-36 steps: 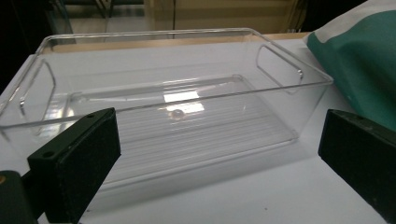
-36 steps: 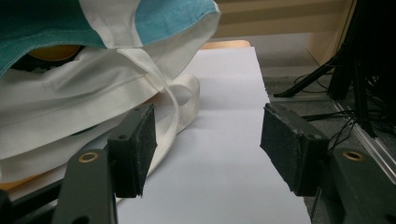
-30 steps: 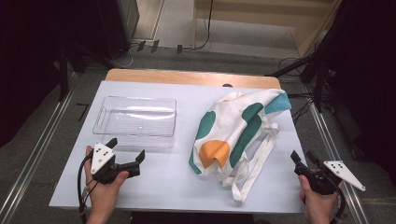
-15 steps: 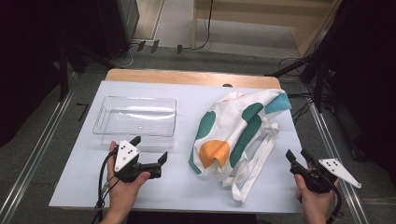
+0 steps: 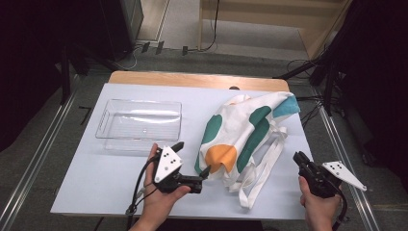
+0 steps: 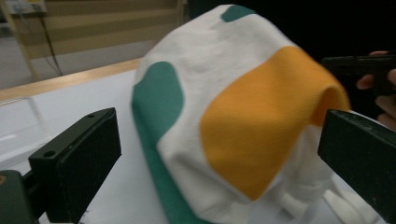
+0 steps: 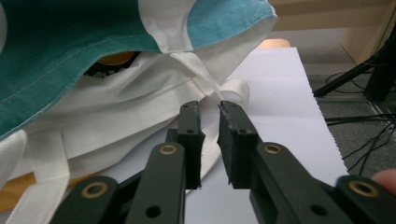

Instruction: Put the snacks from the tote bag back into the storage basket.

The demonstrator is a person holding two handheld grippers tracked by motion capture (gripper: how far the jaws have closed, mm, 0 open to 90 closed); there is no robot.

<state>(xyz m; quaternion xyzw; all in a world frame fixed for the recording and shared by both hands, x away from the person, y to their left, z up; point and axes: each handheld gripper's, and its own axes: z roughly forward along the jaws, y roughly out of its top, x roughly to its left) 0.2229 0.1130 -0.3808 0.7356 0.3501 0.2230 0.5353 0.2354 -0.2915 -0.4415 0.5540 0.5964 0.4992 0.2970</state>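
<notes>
Bag: a white cloth bag (image 5: 245, 132) with green, orange and teal patches lies crumpled on the right half of the table (image 5: 96, 178), its straps (image 5: 260, 168) trailing toward the person's edge.
Bag, close up: in the left gripper view the bag (image 6: 233, 121) bulges up between the two jaws, an orange patch facing the camera and a green one to its left.
Left gripper: the left gripper (image 5: 192, 163) sits just left of the bag's near corner, held in the left hand (image 5: 161, 202); its jaws stand wide apart, one tip close to or touching the cloth by the orange patch, which of the two cannot be told.
Right gripper: the right gripper (image 5: 299, 159) is at the table's right edge, near the bag but apart from it; in its own view the jaws are nearly together with a narrow gap and nothing between them, pointing at a white strap (image 7: 205, 79) and the bag's folds.
Tray: a clear plastic tray (image 5: 103, 130) stands on the left half, apart from the bag.
</notes>
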